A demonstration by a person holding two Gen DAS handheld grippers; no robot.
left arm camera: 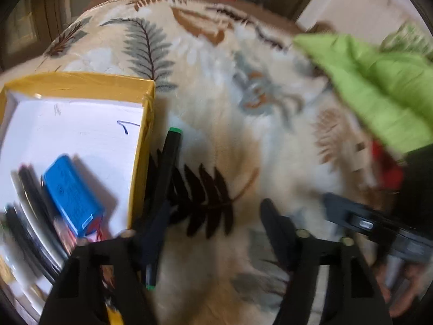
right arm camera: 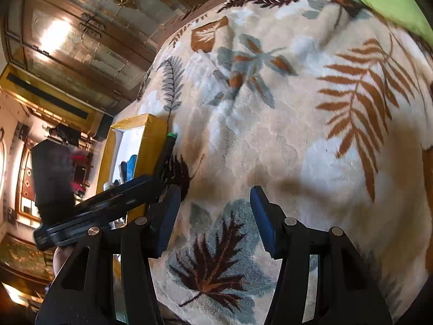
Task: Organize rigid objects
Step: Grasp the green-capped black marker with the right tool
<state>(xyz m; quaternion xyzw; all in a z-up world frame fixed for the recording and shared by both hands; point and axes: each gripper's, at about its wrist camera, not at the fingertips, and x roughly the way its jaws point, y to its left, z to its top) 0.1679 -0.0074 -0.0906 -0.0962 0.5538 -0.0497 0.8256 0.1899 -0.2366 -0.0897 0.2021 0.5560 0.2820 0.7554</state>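
A yellow box [left arm camera: 81,82] with a white floor sits at the left on a leaf-patterned blanket [left arm camera: 230,140]. Inside it lie a blue block [left arm camera: 71,192] and several dark pen-like items [left arm camera: 29,189]. A black marker with green ends [left arm camera: 169,162] lies on the blanket against the box's outer wall. My left gripper [left arm camera: 216,230] is open over the blanket, its left finger just over the marker, nothing between the pads. My right gripper [right arm camera: 216,222] is open over bare blanket [right arm camera: 270,140]. The box [right arm camera: 151,146] and marker [right arm camera: 168,146] lie to its left.
A lime-green cloth [left arm camera: 379,86] lies at the right, with something red [left arm camera: 387,165] below it. The right gripper's dark body [left arm camera: 379,230] and a hand show at the lower right. A wooden cabinet with glass doors [right arm camera: 81,40] stands beyond the blanket's edge.
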